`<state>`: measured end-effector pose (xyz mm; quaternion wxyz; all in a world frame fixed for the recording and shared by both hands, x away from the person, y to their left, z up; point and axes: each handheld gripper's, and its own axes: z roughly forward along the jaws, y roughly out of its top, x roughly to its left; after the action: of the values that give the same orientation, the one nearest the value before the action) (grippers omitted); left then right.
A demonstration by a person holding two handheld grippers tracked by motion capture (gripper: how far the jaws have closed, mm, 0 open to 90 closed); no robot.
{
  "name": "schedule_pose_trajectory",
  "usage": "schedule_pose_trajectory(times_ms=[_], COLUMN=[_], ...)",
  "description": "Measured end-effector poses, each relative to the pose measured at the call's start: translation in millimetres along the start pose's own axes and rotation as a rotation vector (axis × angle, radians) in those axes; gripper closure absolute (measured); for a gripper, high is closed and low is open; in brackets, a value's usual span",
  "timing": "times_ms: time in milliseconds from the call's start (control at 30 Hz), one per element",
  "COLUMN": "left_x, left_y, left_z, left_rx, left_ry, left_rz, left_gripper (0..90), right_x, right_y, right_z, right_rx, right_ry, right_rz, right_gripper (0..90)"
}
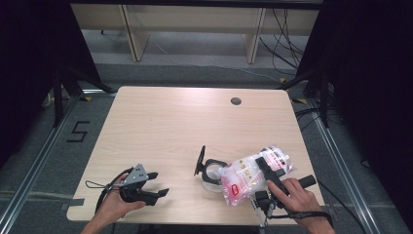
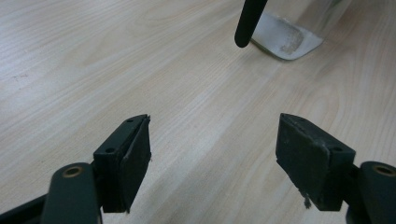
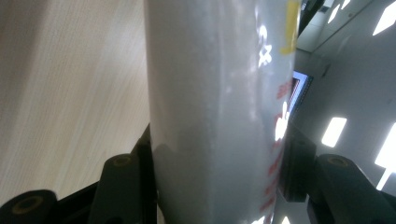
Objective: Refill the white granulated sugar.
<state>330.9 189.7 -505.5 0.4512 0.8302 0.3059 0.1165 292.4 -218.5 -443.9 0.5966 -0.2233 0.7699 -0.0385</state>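
Note:
A clear pouch (image 1: 246, 175) of white grains with red print lies tilted near the table's front right. My right gripper (image 1: 265, 168) is shut on it, one black jaw lying across its top. In the right gripper view the pouch (image 3: 215, 107) fills the gap between both fingers (image 3: 123, 186). The pouch's left corner hangs over a clear container (image 1: 210, 179) whose black lid (image 1: 199, 160) stands flipped up. My left gripper (image 1: 158, 185) rests at the front left, open with nothing in it. Its view shows the open left gripper (image 2: 215, 154) over bare wood, with the lid (image 2: 250, 21) and container base (image 2: 285, 39) ahead.
The light wooden table (image 1: 160, 122) has a round cable hole (image 1: 235, 101) at the back right. Dark frame posts stand on both sides of the table, and shelving legs are behind it. Cables trail from both grippers over the front edge.

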Motion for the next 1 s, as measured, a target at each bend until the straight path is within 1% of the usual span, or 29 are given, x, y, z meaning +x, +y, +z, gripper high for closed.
schedule_pose_trajectory(times_ms=[67,133,167,200,267,300,333,367,400,433,467,500,533,667,733,767,800,833,900,933,1000], left_x=[0.0,0.1,-0.3,-0.5,0.3,0.5,0.5,0.1,-0.8,-0.6,-0.6,-0.6,-0.6,-0.5,0.3,0.4,1.0,0.4,0.2,0.1,0.0], left_y=[0.1,0.0,-0.3,-0.6,-0.3,-0.2,-0.2,-0.2,-0.6,-0.7,-0.5,-0.8,-0.5,-0.4,-0.4,-0.5,-0.4,-0.5,-0.6,-0.8,-0.8], left_z=[-0.1,-0.1,0.2,0.3,0.1,0.1,0.1,0.2,0.4,0.2,0.1,0.3,-0.3,-0.2,-0.2,0.1,0.1,0.6,0.8,1.2,1.4], left_rx=[-0.001,-0.001,0.0,0.001,0.004,0.003,0.003,-0.001,-0.003,-0.004,-0.001,-0.005,0.004,0.002,0.001,0.0,0.003,-0.001,-0.001,-0.007,-0.006], left_ry=[0.0,0.0,-0.001,0.002,0.001,0.001,0.002,-0.001,0.002,0.003,0.003,0.003,0.006,0.008,0.011,0.008,0.006,0.005,0.004,0.002,0.003], left_rz=[0.0,-0.001,-0.01,-0.016,0.001,0.004,0.002,-0.002,-0.021,-0.016,-0.016,-0.017,-0.015,-0.016,-0.005,-0.008,-0.002,-0.008,-0.007,-0.009,-0.009], left_gripper=[26.3,26.3,26.3,26.2,26.3,26.3,26.2,26.2,26.2,26.2,26.1,26.0,26.0,24.9,23.9,23.5,23.4,23.5,23.4,23.5,23.5], right_x=[0.7,0.2,0.6,1.7,0.0,0.9,0.9,0.5,-0.2,2.2,2.0,0.8,1.2,0.8,1.8,1.6,1.5,1.1,0.0,-2.4,-3.9], right_y=[0.0,-0.1,-0.1,-0.1,-0.1,-0.3,-0.4,-0.5,-0.1,-0.3,-0.4,-0.4,-0.2,-0.3,0.2,0.2,0.2,0.2,0.2,0.5,1.0], right_z=[-0.2,0.0,-0.2,-0.9,0.1,0.2,0.2,0.3,0.1,-0.5,-0.6,-0.8,-0.9,-0.9,-1.1,-1.2,-1.2,-1.3,-1.5,-0.9,-1.4], right_rx=[0.005,0.002,0.005,0.015,0.001,0.003,0.002,0.0,0.001,0.014,0.014,0.012,0.014,0.014,0.018,0.018,0.018,0.018,0.017,0.005,0.005], right_ry=[0.0,0.0,0.001,0.004,-0.001,0.004,0.007,0.005,-0.001,0.01,0.009,0.004,0.004,0.003,0.002,0.001,0.0,0.001,-0.003,-0.008,-0.012], right_rz=[0.007,0.002,0.006,0.021,-0.002,0.011,0.015,0.005,0.0,0.034,0.03,0.013,0.022,0.017,0.034,0.031,0.029,0.025,0.012,-0.017,-0.032], right_gripper=[48.5,48.5,48.5,48.5,48.5,48.6,48.5,48.6,48.6,48.6,48.6,48.6,48.5,48.6,48.6,48.6,48.6,48.6,48.7,48.7,48.7])
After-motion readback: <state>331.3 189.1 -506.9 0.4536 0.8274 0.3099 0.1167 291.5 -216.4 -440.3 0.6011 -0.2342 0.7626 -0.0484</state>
